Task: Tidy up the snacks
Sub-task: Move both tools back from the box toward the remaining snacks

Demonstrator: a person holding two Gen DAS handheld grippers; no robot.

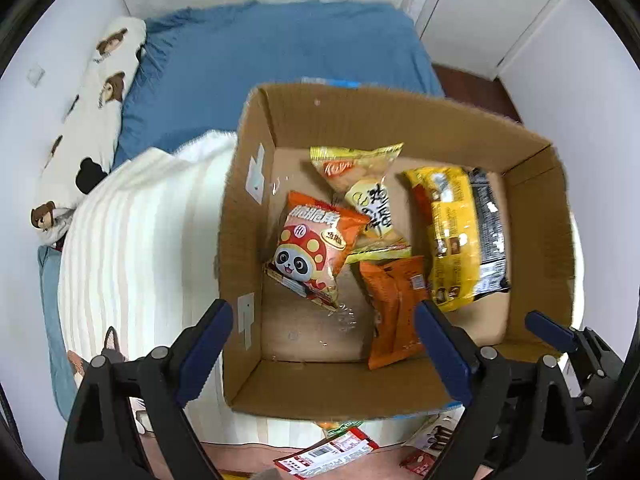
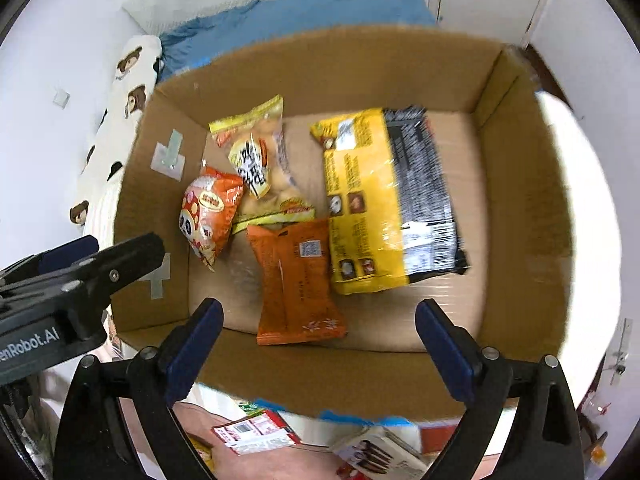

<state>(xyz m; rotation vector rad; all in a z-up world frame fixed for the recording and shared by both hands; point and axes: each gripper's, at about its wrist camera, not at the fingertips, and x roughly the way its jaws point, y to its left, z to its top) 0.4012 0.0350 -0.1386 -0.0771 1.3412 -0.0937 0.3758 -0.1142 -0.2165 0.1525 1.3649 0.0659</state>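
An open cardboard box (image 1: 360,108) (image 2: 320,64) sits on a bed and holds several snacks. Inside lie an orange panda bag (image 1: 312,244) (image 2: 210,212), a yellow bag (image 1: 364,188) (image 2: 256,156), a flat orange pack (image 1: 396,308) (image 2: 298,280) and a large yellow-and-black pack (image 1: 460,236) (image 2: 384,196). My left gripper (image 1: 322,312) hangs open above the box's near left corner, with nothing between its fingers. Over the near edge my right gripper (image 2: 319,306) is also open and holds nothing. Each gripper shows at the side of the other's view.
Loose snack packets (image 1: 328,452) (image 2: 256,430) and a carton of chocolate sticks (image 2: 380,456) lie in front of the box. A striped white blanket (image 1: 140,240), a bear-print pillow (image 1: 92,100) and blue sheet (image 1: 280,52) lie left and behind. White cupboard doors (image 1: 500,12) stand beyond.
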